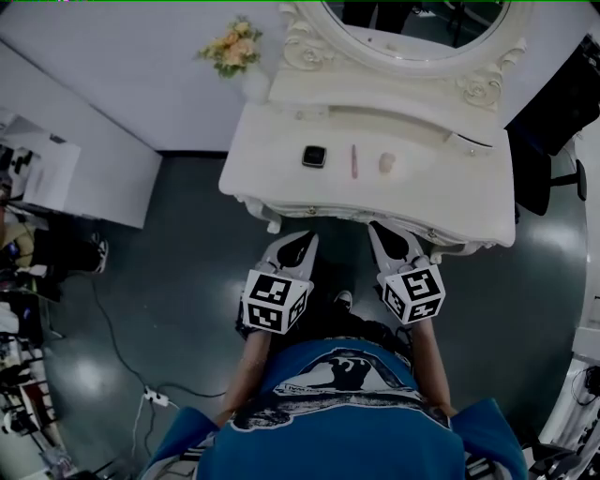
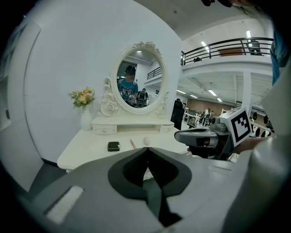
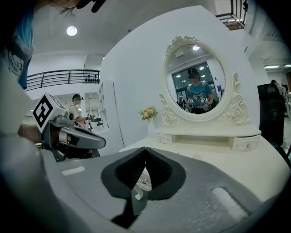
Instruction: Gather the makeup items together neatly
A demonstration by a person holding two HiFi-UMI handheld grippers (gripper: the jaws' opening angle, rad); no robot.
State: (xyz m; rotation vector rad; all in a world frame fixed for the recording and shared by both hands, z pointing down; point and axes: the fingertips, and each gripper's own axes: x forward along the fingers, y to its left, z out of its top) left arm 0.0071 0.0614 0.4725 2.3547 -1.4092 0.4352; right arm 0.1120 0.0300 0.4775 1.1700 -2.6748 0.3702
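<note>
Three makeup items lie in a row on the white vanity table [image 1: 272, 178]: a black compact [image 1: 314, 156], a thin pink stick [image 1: 354, 160] and a pale puff [image 1: 386, 163]. The left gripper view shows the same compact [image 2: 113, 146], stick [image 2: 132, 144] and puff [image 2: 146, 140] ahead of the jaws. My left gripper [image 1: 298, 240] hangs just short of the table's front edge, shut and empty. My right gripper [image 1: 379, 229] is beside it at the same edge, shut on nothing. Each gripper view shows its own jaws closed, the left gripper [image 2: 146, 149] and the right gripper [image 3: 145, 150].
A vase of flowers [image 1: 234, 47] stands at the table's back left, beside an oval mirror [image 1: 412, 23] above small drawers. A black chair [image 1: 539, 159] stands to the table's right. A cable [image 1: 122, 356] runs across the dark floor, and a white partition [image 1: 84, 159] stands left.
</note>
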